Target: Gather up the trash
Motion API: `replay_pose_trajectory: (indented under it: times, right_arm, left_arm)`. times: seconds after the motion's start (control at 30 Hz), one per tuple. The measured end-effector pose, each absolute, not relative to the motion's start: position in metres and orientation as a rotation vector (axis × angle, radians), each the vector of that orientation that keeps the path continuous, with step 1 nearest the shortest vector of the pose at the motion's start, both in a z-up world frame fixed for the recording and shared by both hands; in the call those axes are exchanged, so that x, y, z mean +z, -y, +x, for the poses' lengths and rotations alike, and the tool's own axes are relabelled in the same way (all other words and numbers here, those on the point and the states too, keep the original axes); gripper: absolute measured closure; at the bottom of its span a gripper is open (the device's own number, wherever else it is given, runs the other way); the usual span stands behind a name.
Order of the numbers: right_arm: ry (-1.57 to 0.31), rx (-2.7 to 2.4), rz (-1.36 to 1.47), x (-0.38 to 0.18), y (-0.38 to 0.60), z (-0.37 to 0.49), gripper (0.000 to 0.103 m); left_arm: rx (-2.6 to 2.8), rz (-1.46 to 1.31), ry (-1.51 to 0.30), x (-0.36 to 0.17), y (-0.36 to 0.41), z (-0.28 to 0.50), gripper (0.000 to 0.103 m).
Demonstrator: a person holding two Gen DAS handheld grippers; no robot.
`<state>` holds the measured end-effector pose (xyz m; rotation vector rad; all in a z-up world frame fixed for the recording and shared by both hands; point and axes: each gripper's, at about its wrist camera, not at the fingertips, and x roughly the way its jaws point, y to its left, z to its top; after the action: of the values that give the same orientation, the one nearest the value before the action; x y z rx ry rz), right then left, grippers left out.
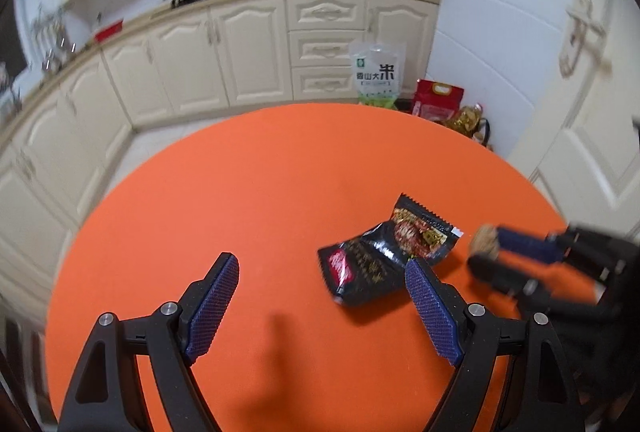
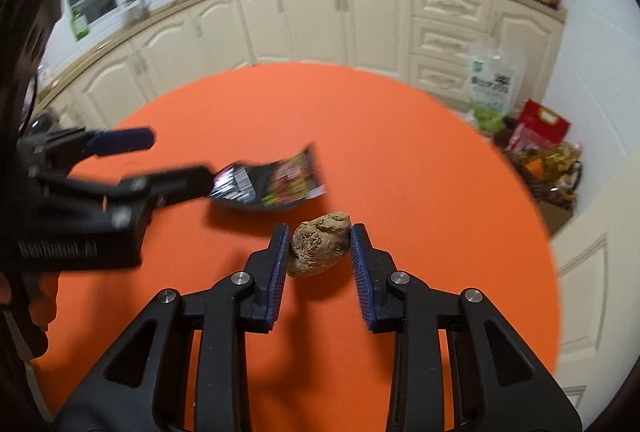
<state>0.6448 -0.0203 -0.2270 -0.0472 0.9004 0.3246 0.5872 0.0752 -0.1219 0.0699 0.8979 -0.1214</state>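
- Cream kitchen cabinets and a rice bag on the floor are seen behind a round orange surface.
- Two pieces of trash are seen on or above that surface: a black snack wrapper and a brown crumpled lump.
- The right claw is closed narrowly on the lump, which is touched by both blue pads; a shadow beneath suggests it is lifted clear.
- The left claw is held wide, with nothing gripped; the wrapper lies just beside its right finger, partly ahead of the tip.
- No bin is visible in either view.
- For the step in hand, the lump should be kept squeezed evenly and carried level, since its rounded shape could roll out from the pads.
- For the wrapper, one finger is best slid under a raised edge before closing, as thin film tends to slip.
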Motion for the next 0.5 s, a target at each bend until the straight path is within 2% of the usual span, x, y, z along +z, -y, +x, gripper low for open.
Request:
replay_pose_trajectory:
  times: [0.5]
  right_arm:
    - [-0.906,0.317,0.035,-0.231,0.063,0.671,0.074]
  left_arm:
    - [-0.202,0.289,-0.879,-0.163,-0.019,0.614,0.021]
